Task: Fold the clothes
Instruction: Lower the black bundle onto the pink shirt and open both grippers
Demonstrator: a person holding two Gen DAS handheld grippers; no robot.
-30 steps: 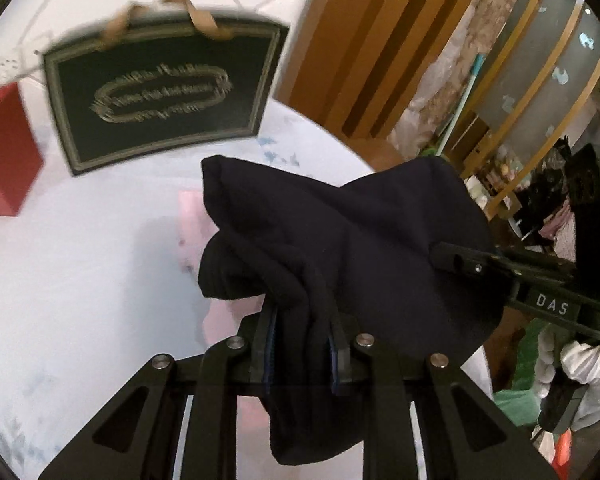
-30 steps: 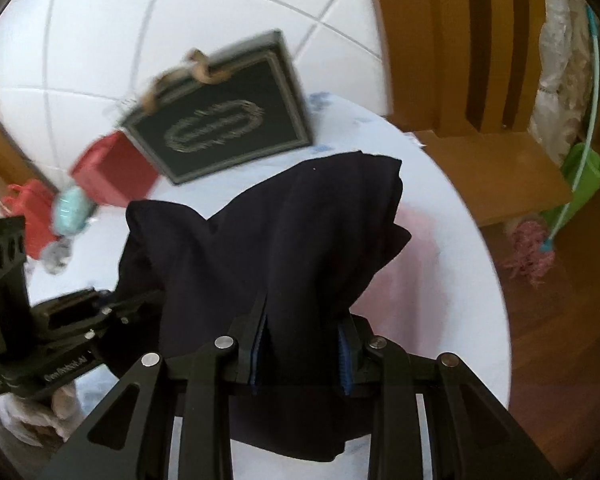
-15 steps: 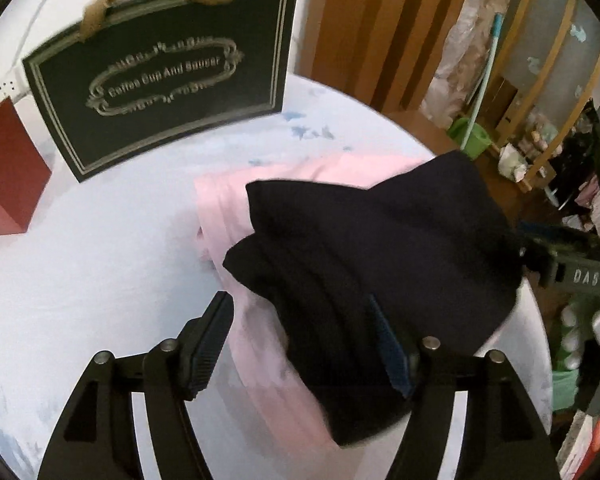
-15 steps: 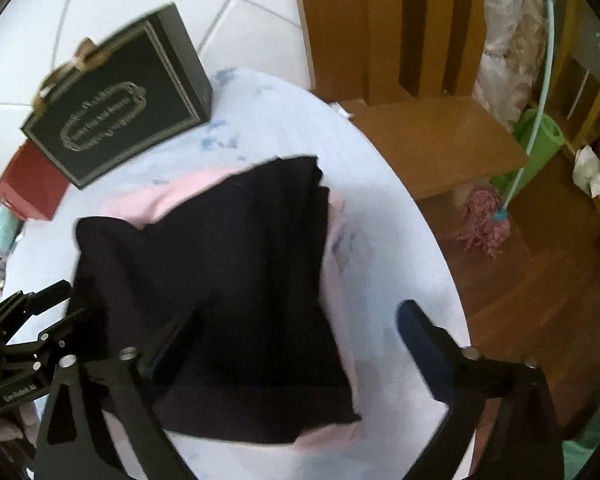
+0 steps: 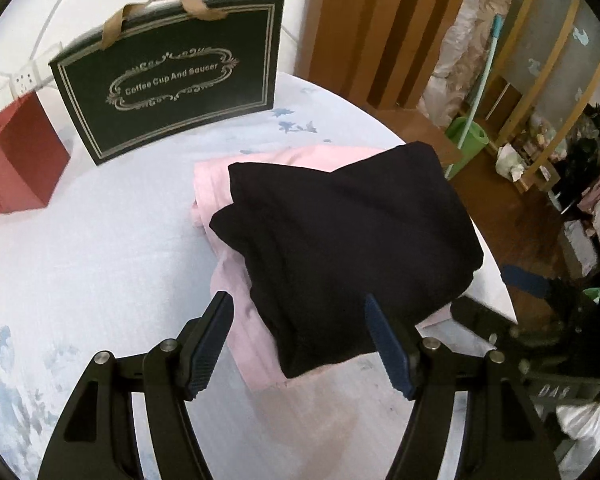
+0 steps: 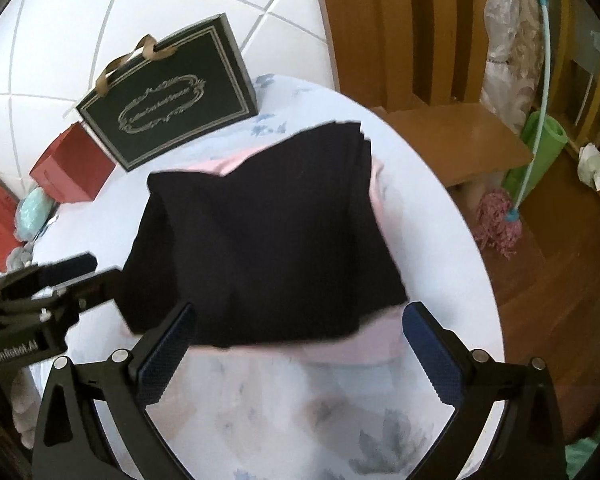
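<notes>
Two folded garments stacked on our table.
At left a red box and a green gift bag, contents hidden; the dark garment lies creased on the pink one. Our left gripper and right gripper gape wide, empty.

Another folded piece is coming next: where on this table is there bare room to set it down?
Bare tablecloth lies left of the stacked dark garment and pink garment, in front of the red box and black gift bag. The right edge is crowded: the stack nearly reaches it.
</notes>
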